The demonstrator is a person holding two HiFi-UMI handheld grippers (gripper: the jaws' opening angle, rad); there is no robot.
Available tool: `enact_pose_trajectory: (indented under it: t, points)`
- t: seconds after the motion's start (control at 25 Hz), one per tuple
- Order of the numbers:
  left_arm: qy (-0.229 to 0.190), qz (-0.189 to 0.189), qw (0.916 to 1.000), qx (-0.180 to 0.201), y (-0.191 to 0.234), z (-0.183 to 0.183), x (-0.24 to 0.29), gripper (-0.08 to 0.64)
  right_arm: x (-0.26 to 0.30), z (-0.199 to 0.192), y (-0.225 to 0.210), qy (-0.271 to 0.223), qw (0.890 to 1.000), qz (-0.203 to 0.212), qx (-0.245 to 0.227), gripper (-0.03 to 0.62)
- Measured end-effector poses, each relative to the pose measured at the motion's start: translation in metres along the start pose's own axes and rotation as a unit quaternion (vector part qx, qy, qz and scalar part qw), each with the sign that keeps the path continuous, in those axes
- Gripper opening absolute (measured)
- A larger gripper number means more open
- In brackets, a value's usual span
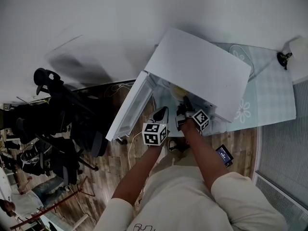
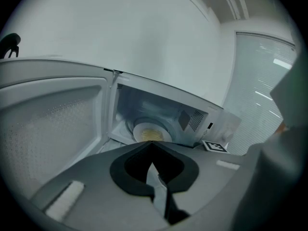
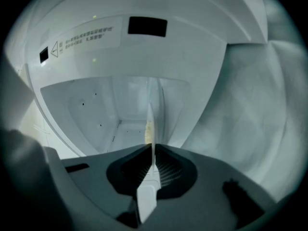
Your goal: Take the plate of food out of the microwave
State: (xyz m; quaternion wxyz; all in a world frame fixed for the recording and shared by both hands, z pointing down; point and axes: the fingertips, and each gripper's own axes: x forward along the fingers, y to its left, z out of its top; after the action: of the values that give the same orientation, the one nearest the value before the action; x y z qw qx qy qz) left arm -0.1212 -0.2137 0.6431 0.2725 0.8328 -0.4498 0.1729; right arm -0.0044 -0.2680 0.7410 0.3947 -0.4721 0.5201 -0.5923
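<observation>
The right gripper (image 3: 152,147) pinched the rim of the plate of food (image 2: 150,133) inside the open microwave (image 1: 202,76). The left gripper (image 2: 153,144), jaws pressed together on nothing, hovered outside. The plate (likely stiff, breakable, slick) called for a level rim grip.

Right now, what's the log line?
microwave: door open | plate: inside | right hand-held gripper: shut on plate rim | left hand-held gripper: shut, empty
</observation>
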Motion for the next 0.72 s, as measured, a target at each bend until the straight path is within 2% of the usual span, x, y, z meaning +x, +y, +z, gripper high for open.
enact_pose_trajectory:
  t: [0.32,0.64,0.72]
  points:
    - [-0.006,-0.007,0.9999,-0.005,-0.004,0.003,-0.001,0.004,-0.017,-0.009,0.005,0.027,1.0,-0.005,-0.014,0.025]
    - [-0.016,-0.003,0.9999,0.0,0.0,-0.002,-0.022,0.003,-0.061,-0.045,0.041,0.12,0.992,0.01,-0.025,0.025]
    - [-0.022,-0.003,0.9997,0.006,-0.005,0.0,-0.035,0.005,-0.077,-0.051,0.048,0.144,0.989,0.001,-0.037,0.025]
